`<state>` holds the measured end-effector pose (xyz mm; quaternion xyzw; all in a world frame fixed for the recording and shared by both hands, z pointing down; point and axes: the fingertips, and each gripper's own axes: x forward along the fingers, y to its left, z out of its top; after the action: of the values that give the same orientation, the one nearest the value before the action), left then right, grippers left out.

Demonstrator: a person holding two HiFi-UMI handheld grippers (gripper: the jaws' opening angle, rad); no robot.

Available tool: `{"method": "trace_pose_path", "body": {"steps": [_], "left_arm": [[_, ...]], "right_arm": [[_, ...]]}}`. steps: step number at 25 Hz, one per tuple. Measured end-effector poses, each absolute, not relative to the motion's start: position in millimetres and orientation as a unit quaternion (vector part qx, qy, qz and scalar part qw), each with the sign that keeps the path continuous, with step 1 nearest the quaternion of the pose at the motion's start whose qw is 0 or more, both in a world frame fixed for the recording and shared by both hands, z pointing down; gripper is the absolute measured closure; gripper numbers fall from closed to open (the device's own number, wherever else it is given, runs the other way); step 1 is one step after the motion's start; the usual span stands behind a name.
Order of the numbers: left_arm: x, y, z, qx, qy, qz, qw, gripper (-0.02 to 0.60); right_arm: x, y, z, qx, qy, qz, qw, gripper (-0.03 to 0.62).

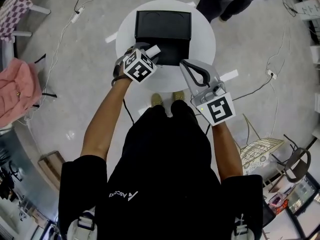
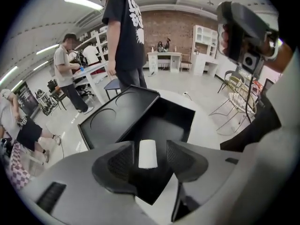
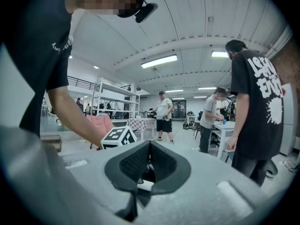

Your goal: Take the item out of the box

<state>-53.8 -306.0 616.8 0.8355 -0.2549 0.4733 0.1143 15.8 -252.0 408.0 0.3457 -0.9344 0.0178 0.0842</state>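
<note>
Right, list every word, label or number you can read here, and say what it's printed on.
Nothing reads cleanly.
White wordmark on the wearer's black shirt: upside down and too small to read.
Large white print on the standing person's black T-shirt: distorted, unreadable.
Left marker cube and right marker cube: black-and-white patterns only, no letters.
Black box: no label visible.

The black rectangular box [image 1: 175,51] is matt and smooth; its lid [image 2: 117,121] shows a faint sheen over pressed rings. The round white desk [image 1: 206,44] is smooth and matt. The small white cylinder [image 2: 148,153] looks matt, paper-like. The left tool [image 2: 150,161] is grey matt plastic, its black pads [image 2: 123,162] finely ribbed.
</note>
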Motion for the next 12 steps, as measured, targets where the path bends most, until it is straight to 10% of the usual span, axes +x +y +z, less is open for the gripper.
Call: {"method": "trace_pose_path", "body": {"steps": [12], "left_arm": [[-45,-323,683,0.765,-0.211,0.589,0.152,0.37]], "right_arm": [[62,-273,416,0.347,-0.935,0.035,0.071,0.594]]}}
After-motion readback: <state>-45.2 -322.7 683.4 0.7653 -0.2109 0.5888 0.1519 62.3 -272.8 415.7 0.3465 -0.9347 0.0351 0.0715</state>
